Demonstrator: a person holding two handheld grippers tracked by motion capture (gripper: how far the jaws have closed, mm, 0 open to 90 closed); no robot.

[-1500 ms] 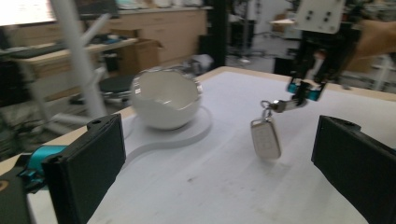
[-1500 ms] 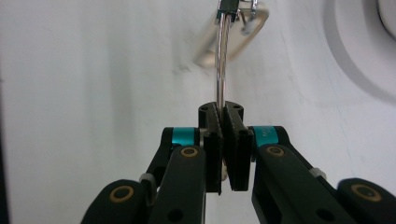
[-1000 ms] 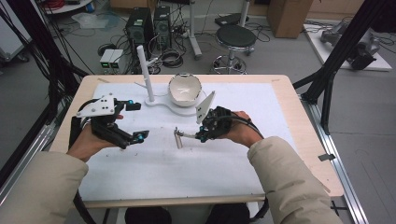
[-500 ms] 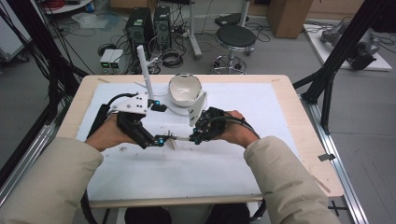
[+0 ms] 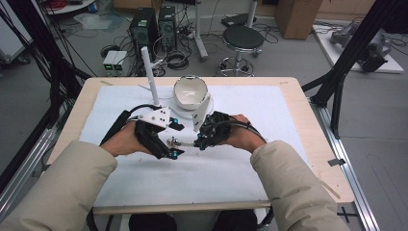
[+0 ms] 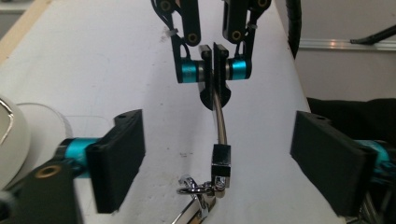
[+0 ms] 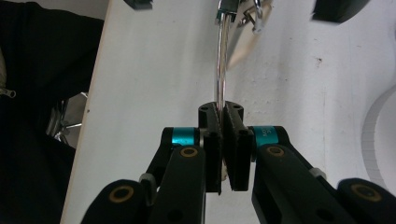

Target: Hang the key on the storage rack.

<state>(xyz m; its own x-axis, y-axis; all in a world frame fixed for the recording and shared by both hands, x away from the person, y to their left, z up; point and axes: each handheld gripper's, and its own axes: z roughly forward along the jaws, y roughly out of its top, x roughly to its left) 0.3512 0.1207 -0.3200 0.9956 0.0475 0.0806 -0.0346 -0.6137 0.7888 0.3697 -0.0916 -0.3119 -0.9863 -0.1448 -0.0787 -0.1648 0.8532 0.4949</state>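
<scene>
One curved metal rod (image 6: 221,122) is held above the white-covered bench (image 5: 288,120), its long axis running from the right claw (image 5: 198,143) toward the left claw (image 5: 175,141), so in the high view it points leftward across the bench. The right claw's two jaws are pressed together on one end of the rod, pinching it; the right gripper view shows the shiny shaft rising straight out from between them. The far end carries a small square block (image 6: 221,160) with a wire clip or ring (image 6: 194,189) hanging from it. That end lies between the left claw's two jaws, which are spread wide to either side and touch nothing. Behind the two claws stand one white bowl (image 5: 190,91) and one upright white post (image 5: 149,74).
</scene>
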